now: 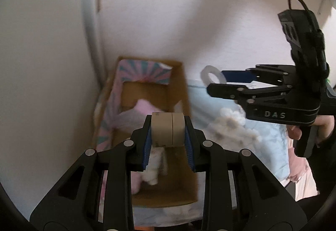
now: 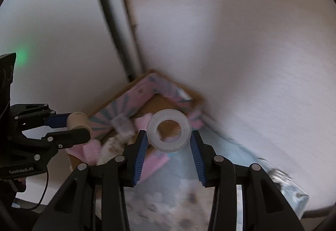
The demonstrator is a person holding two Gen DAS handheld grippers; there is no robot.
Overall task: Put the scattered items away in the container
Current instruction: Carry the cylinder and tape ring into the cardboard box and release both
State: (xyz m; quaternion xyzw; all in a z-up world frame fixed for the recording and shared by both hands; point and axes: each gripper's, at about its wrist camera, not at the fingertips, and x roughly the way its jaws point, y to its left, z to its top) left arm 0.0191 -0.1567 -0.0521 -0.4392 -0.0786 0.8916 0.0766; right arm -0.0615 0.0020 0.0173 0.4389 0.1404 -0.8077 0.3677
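Observation:
My left gripper [image 1: 168, 132] is shut on a tan tape roll [image 1: 167, 129] and holds it above the open cardboard box [image 1: 180, 84]. The box has pink and teal patterned flaps and holds pink and white soft items [image 1: 145, 109]. My right gripper [image 2: 168, 136] is shut on a translucent white tape ring [image 2: 169, 131], held above the box's near right corner [image 2: 195, 100]. In the left wrist view the right gripper [image 1: 216, 82] is to the right of the box with the ring [image 1: 212, 76]. In the right wrist view the left gripper [image 2: 79, 126] holds the tan roll [image 2: 78, 122] at left.
The box sits in a corner against white walls [image 1: 52, 63]. A light blue bedcover with cloud print [image 1: 241, 126] lies to the right of the box. A dark vertical pole [image 2: 109, 21] stands in the corner. A pink cloth [image 1: 298, 166] lies at far right.

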